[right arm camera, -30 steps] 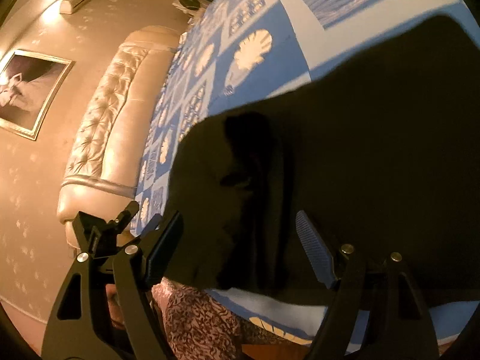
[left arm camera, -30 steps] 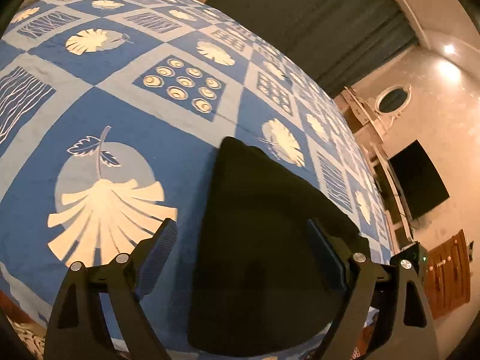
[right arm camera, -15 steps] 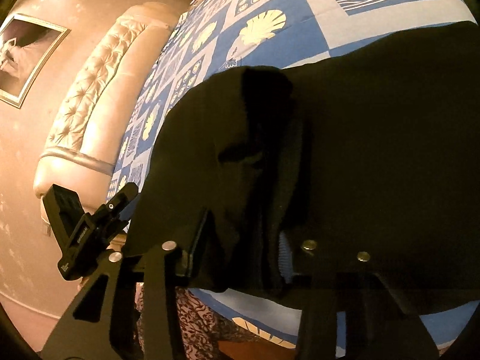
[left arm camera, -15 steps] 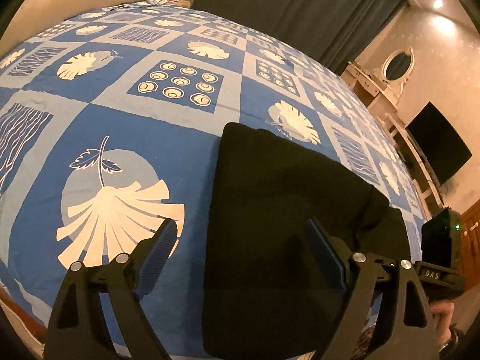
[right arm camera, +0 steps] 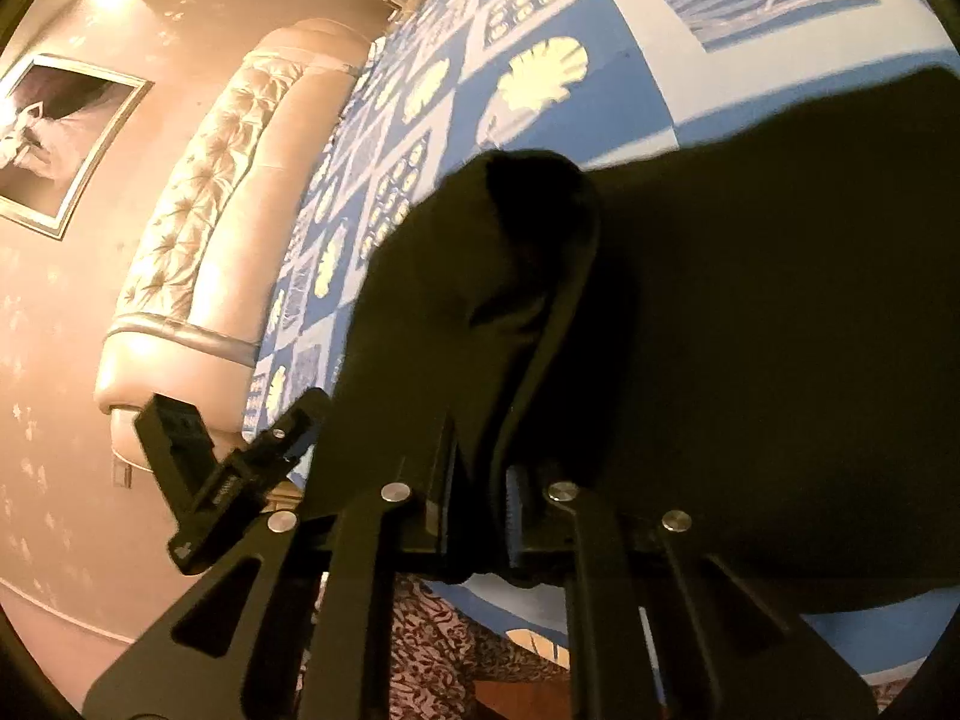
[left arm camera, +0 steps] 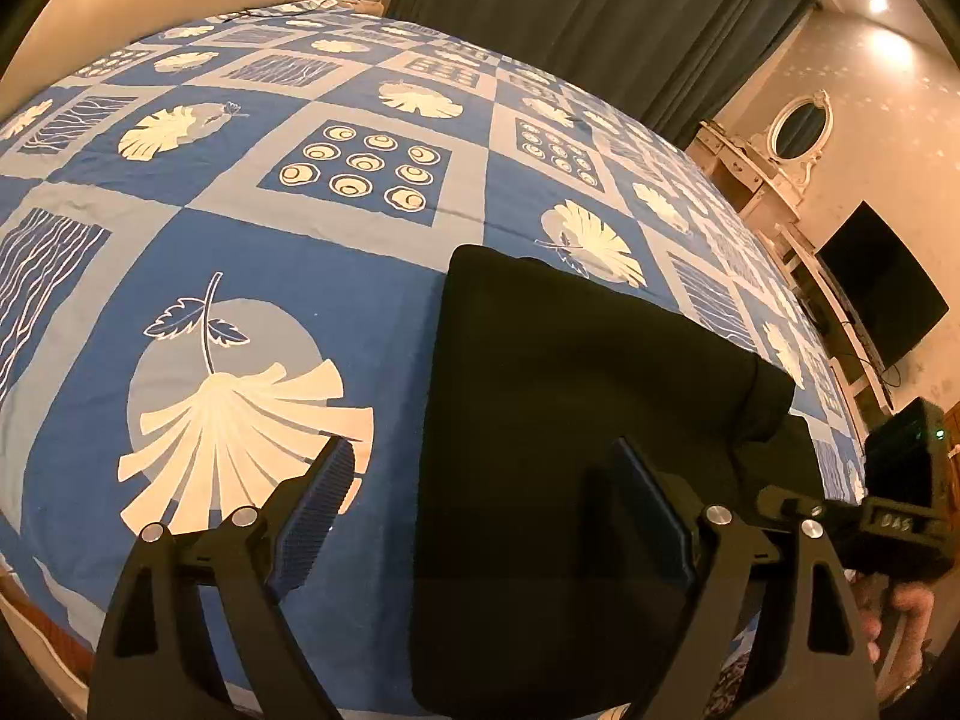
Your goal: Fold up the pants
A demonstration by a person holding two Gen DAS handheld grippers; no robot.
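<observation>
The black pants point(left arm camera: 558, 420) lie folded on the blue patterned bedspread point(left arm camera: 288, 276), near the bed's front edge. My left gripper point(left arm camera: 480, 510) is open and empty, just above the pants' left edge. My right gripper point(right arm camera: 480, 504) is shut on a raised fold of the pants point(right arm camera: 750, 312) at their near edge. In the left wrist view the right gripper's body point(left arm camera: 894, 504) shows at the pants' right side. In the right wrist view the left gripper's body point(right arm camera: 222, 468) shows at the left.
A cream tufted headboard point(right arm camera: 192, 240) runs along the bed's left side. Dark curtains point(left arm camera: 600, 18) hang behind the bed. A dresser with an oval mirror point(left arm camera: 798, 132) and a black TV point(left arm camera: 882, 288) stand at the right. A patterned rug point(right arm camera: 432, 648) lies below the bed edge.
My right gripper has closed from open onto the near edge of the pants and lifted a fold. My left gripper has stayed open and tilted up a little.
</observation>
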